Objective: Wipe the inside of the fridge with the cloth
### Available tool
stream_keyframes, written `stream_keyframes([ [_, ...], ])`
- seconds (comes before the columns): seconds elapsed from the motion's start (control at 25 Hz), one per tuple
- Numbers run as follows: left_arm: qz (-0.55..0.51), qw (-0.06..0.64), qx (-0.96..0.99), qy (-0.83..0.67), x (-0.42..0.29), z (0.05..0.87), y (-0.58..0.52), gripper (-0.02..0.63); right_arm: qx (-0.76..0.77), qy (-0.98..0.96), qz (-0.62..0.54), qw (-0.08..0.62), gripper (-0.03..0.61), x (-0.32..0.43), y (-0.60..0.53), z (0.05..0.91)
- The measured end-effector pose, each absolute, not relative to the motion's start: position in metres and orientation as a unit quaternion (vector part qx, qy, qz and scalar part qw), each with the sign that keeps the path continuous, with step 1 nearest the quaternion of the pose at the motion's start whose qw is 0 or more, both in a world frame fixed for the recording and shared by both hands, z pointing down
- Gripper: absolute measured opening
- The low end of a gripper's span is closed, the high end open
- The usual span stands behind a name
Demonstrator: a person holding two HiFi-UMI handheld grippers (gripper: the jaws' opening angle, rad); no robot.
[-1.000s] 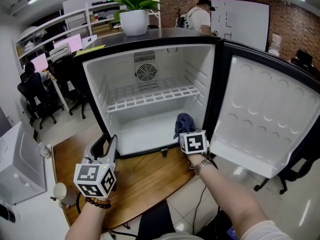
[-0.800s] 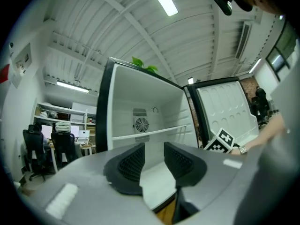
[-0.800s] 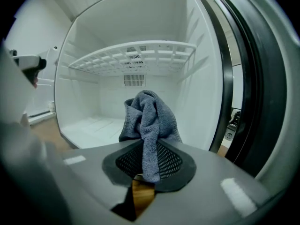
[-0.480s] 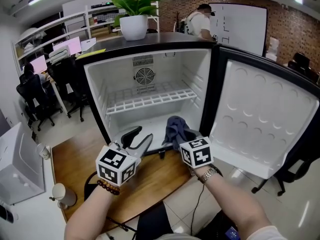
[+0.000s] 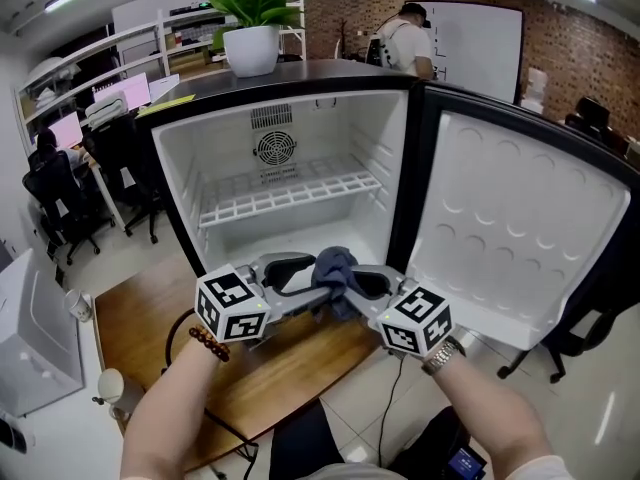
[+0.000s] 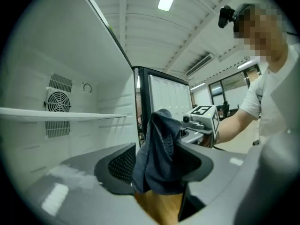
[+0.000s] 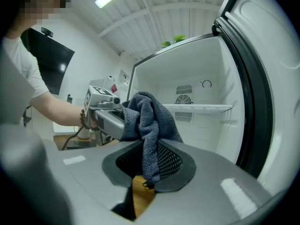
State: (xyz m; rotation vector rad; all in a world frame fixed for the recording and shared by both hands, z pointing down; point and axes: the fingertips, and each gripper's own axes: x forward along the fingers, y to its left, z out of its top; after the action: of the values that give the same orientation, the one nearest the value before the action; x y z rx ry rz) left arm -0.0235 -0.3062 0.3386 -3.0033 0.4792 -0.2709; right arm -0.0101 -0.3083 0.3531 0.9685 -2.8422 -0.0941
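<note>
Wood board (image 5: 268,370), smooth white fridge (image 5: 335,140), nubby cloth (image 5: 333,269)

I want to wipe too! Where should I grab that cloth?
Take the bunched fold of the cloth sticking up above the right gripper, which pinches its lower part. Come from the left, where the left gripper, jaws just opened, straddles it.

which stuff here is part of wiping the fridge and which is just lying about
In the job: cloth, clamped in the right gripper; left gripper, jaws just opened round the cloth, not pressing it; open fridge with its wire shelf.
Just there: potted plant on the fridge top; whiteboard; office chairs; person at the back.
</note>
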Motion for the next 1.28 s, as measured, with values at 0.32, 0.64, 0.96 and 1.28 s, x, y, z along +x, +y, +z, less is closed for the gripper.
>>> stream_keyframes([
  [0.32, -0.076, 0.007, -0.995, 0.07, -0.005, 0.34, -0.283, 0.216, 0.27, -0.96, -0.038, 0.07, 0.06, -0.007, -0.288, 0.351],
  [0.64, -0.06, -0.017, -0.996, 0.068, 0.0, 0.336, -0.285, 0.086, 0.272, -0.958, -0.047, 0.084, 0.066, 0.0, -0.286, 0.353],
  [0.96, -0.05, -0.004, -0.987, 0.15, 0.004, 0.338, -0.322, 0.064, 0.361, -0.928, -0.036, 0.083, 0.107, 0.024, -0.306, 0.354],
  [1.28, -0.02, -0.038, -0.964, 0.263, -0.008, 0.347, -0.381, 0.064, 0.408, -0.91, -0.035, 0.064, 0.107, 0.044, -0.308, 0.352],
])
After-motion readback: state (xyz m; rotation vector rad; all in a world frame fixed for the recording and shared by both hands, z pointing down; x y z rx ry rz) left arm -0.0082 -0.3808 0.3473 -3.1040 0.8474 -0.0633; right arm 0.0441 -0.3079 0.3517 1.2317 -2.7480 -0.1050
